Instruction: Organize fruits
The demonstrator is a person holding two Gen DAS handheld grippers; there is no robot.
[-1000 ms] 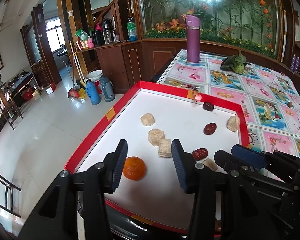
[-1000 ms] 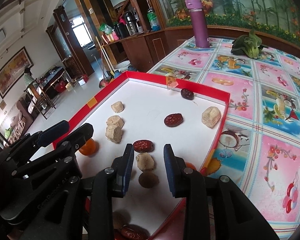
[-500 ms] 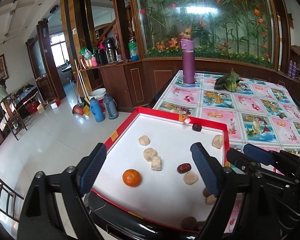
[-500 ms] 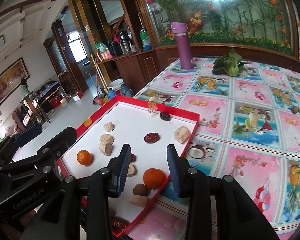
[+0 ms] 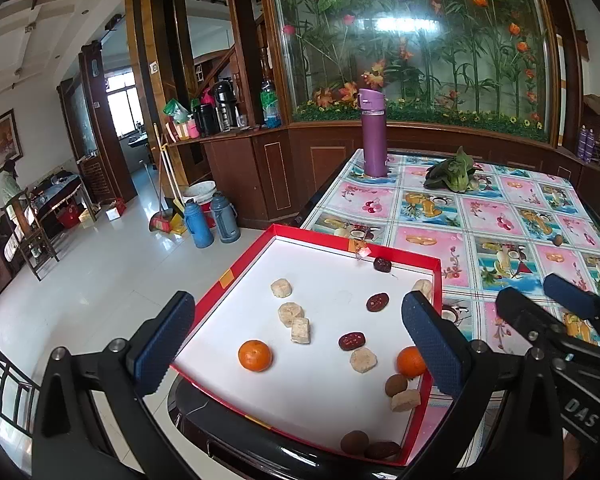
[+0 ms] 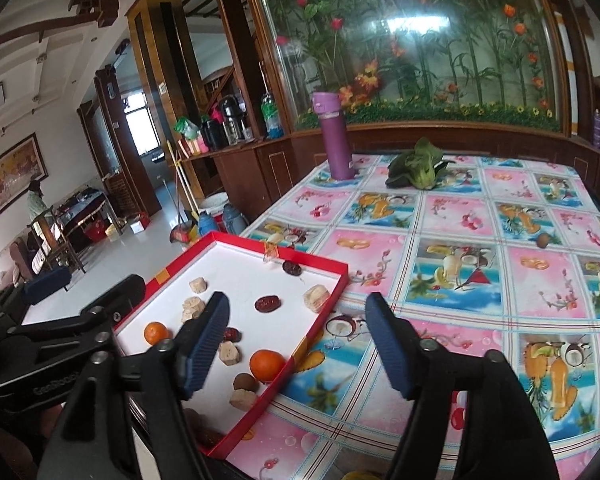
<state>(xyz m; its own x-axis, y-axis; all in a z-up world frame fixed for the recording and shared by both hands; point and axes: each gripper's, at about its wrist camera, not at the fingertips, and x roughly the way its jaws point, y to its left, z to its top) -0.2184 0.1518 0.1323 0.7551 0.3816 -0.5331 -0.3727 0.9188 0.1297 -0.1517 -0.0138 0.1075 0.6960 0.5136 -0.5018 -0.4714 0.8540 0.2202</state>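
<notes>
Both the left gripper [image 5: 300, 336] and right gripper [image 6: 300, 344] gape wide, empty, above the tray [image 5: 312, 239]. In the tray: two oranges [image 5: 255, 355], four dates [image 5: 351, 341].

A home's living and dining room, fruit-print cloth on the surface [image 5: 500, 216], wooden cabinets [image 5: 268, 168], thermos flasks [image 5: 210, 224] on tiled floor, broom [image 5: 162, 200], framed painting [image 6: 8, 172].

1. Left gripper [image 5: 298, 340]: black angular frame, two fingers faced with dark blue dimpled pads [image 5: 162, 346].
2. Silver screw heads dot both frames near the finger bases.
3. Right gripper [image 6: 298, 344]: same black build, blue textured pads [image 6: 388, 346]; white lettering marks each gripper's body.
</notes>
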